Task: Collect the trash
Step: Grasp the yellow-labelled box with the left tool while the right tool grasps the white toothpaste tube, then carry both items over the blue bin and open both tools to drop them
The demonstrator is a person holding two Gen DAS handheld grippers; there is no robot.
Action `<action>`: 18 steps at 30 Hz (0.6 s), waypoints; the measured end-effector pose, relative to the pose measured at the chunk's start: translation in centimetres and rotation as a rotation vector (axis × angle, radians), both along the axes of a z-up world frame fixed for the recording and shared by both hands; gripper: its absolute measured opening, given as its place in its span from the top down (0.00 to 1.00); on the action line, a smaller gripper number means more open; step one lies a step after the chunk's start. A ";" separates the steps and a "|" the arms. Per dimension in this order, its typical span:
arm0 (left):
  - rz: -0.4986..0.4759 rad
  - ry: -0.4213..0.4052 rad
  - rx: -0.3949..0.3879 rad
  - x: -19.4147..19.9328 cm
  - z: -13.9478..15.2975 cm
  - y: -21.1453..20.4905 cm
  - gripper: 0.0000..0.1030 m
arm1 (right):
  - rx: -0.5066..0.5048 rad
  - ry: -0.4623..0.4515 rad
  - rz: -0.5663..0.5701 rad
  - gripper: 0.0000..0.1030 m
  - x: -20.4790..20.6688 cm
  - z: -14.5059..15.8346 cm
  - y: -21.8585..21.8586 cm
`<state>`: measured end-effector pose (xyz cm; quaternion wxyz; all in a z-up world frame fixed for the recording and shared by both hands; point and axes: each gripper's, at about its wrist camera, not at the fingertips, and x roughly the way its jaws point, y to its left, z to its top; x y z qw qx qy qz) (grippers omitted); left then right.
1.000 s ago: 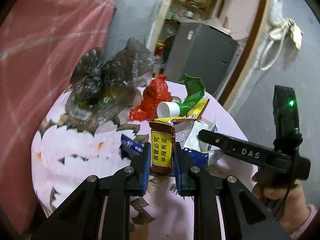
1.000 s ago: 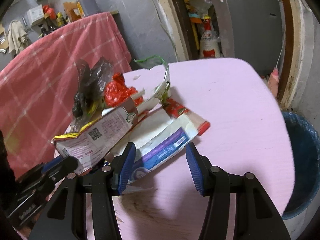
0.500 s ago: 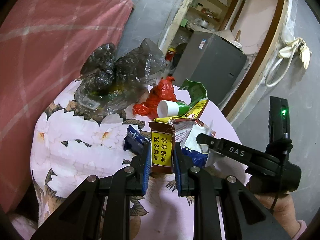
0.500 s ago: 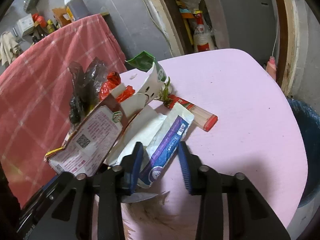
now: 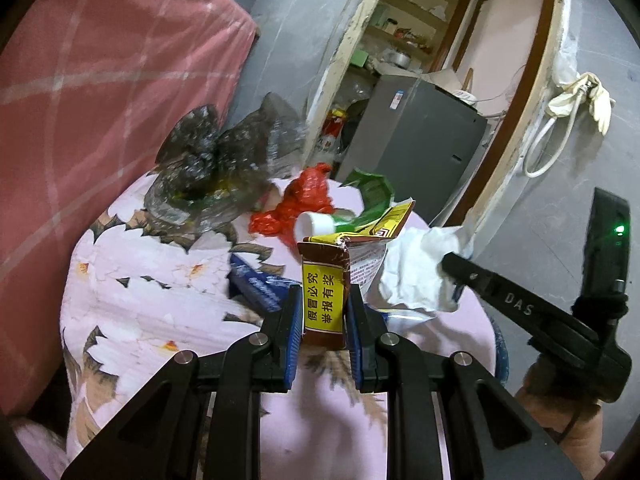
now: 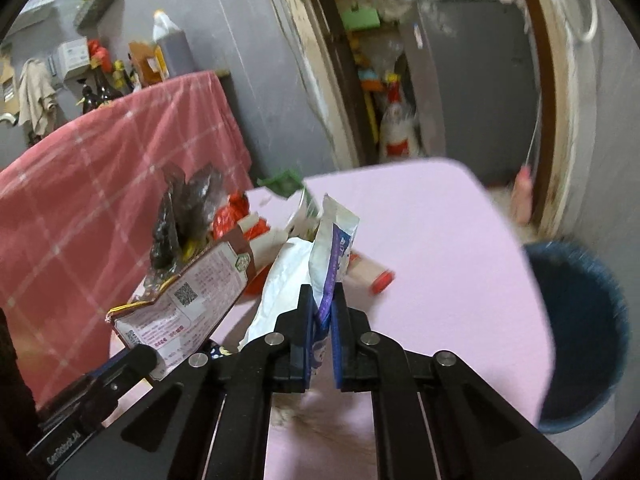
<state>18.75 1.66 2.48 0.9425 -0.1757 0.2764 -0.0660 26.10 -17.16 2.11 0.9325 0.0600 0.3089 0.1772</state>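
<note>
My left gripper (image 5: pixel 322 312) is shut on a brown and yellow carton (image 5: pixel 324 280), held above the table; the carton also shows in the right wrist view (image 6: pixel 188 296). My right gripper (image 6: pixel 322 312) is shut on a white and purple wrapper (image 6: pixel 334 252), lifted off the table; it shows as crumpled white packaging (image 5: pixel 416 268) in the left wrist view. More trash lies on the table: a red plastic bag (image 5: pixel 304 200), a dark crumpled bag (image 5: pixel 216 168), a green pack (image 5: pixel 372 188), a blue wrapper (image 5: pixel 256 284) and a red-capped tube (image 6: pixel 372 276).
The round table has a pink floral cloth (image 5: pixel 132 280). A blue trash bin (image 6: pixel 580 332) stands on the floor to the right of the table. A red checked cloth (image 6: pixel 100 200) hangs behind on the left. A grey fridge (image 5: pixel 420 140) stands in the doorway.
My right gripper closed on the white and purple wrapper and lifted it off the table. My left gripper kept its hold on the carton and drew back slightly.
</note>
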 end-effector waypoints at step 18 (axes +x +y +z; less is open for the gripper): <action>-0.053 -0.135 -0.009 1.3 2.6 -10.4 0.83 | -0.126 -0.246 -0.216 0.95 -3.6 4.4 -10.5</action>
